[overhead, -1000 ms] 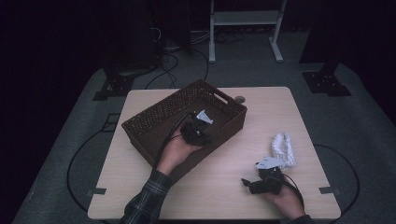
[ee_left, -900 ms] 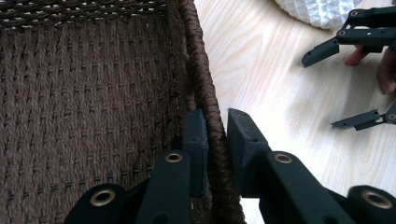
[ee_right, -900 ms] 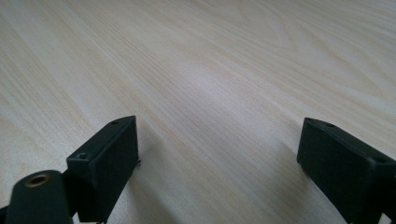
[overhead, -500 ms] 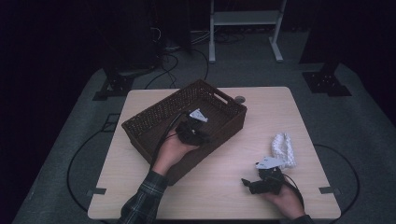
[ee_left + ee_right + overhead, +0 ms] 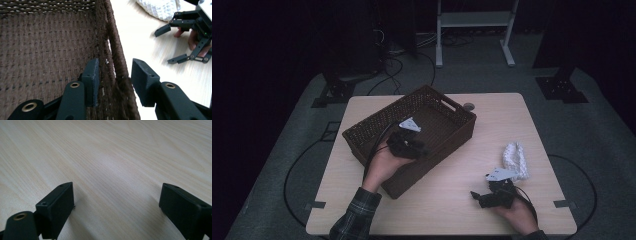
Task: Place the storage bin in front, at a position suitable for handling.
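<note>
left gripper (image 5: 113, 83) jaws have just been opening off the basket (image 5: 377, 126) wall, which sits loose between them, its rim running away from me. my right gripper (image 5: 117, 207) gapes empty, nearer the white cloth (image 5: 515, 160) beside it.

Left claw (image 5: 113, 82) jaws just opening, part-spread; right claw (image 5: 116, 207) spread wide, low, level.

One wicker basket (image 5: 439, 131), one white cloth (image 5: 515, 159), two grippers, one table (image 5: 492, 115)
</note>
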`<state>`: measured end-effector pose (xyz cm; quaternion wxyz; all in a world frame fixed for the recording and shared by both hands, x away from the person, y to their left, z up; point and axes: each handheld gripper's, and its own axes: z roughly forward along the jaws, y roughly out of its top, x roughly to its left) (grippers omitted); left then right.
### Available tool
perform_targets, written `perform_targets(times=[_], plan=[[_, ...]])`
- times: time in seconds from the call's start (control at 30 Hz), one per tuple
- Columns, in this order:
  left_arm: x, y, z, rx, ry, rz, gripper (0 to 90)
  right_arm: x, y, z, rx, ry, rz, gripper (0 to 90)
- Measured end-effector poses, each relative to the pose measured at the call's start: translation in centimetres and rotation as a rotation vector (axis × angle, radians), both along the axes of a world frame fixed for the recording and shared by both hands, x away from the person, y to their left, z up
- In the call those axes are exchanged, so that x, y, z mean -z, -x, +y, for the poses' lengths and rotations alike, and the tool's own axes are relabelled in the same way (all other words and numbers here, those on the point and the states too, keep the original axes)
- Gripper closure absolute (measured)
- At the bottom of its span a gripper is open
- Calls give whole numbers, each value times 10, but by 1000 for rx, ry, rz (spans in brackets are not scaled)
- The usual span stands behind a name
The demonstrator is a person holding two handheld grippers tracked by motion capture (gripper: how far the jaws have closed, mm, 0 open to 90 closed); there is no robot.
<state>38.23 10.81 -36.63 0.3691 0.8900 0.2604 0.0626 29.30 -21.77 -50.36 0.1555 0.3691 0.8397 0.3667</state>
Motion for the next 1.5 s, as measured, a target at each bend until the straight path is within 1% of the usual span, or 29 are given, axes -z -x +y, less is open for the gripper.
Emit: perform_targets(times=[0.07, 0.17, 0.47, 0.53, 0.63, 0.67, 0.73, 0.8, 0.83, 0.9, 0.93, 0.97, 1.07, 1.2, 1.23, 1.3, 1.33, 1.43, 1.47, 1.5], plan=[[-3, 4, 4, 1, 11, -3, 561, 0, 0, 0, -1, 1, -2, 117], [-5, 10, 11, -6, 14, -9, 553, 0, 0, 0, 0, -1, -2, 117], [-2, 26, 33, -34, 50, -2, 532, 0, 0, 0, -1, 1, 0, 117], [-1, 32, 38, -39, 52, 0, 532, 0, 0, 0, -2, 1, -2, 117], [1, 40, 42, -42, 56, -7, 532, 0, 0, 0, -2, 2, -2, 117], [2, 43, 43, -41, 52, -14, 530, 0, 0, 0, -2, 2, -2, 116], [6, 48, 45, -31, 53, -23, 520, 0, 0, 0, -2, 2, -3, 117], [10, 51, 46, -32, 51, -24, 520, 0, 0, 0, -1, 1, -1, 117], [12, 53, 46, -24, 52, -22, 523, 0, 0, 0, -2, 2, -2, 117], [15, 54, 45, -16, 58, -22, 535, 0, 0, 0, -4, 4, -2, 116], [17, 55, 44, -7, 44, -26, 536, 0, 0, 0, -2, 2, -2, 116], [19, 56, 43, -9, 47, -31, 547, 0, 0, 0, -2, 2, -2, 116], [22, 56, 39, -5, 31, -46, 574, 0, 0, 0, -2, 2, -2, 117], [26, 57, 35, -4, 12, -53, 618, 0, 0, 0, -2, 2, -2, 117], [27, 57, 34, 3, 8, -49, 628, 0, 0, 0, -2, 2, -2, 117], [30, 58, 32, 3, -8, -56, 654, 0, 0, 0, -2, 2, -2, 117], [31, 59, 31, 1, -8, -52, 687, 0, 0, 0, -2, 2, -1, 117], [35, 57, 33, -7, 1, -46, 748, 0, 0, 0, -2, 2, -1, 116], [36, 56, 34, -6, 13, -36, 756, 0, 0, 0, -2, 2, -1, 116], [36, 56, 35, -4, 14, -34, 757, 0, 0, 0, -3, 2, -1, 116]])
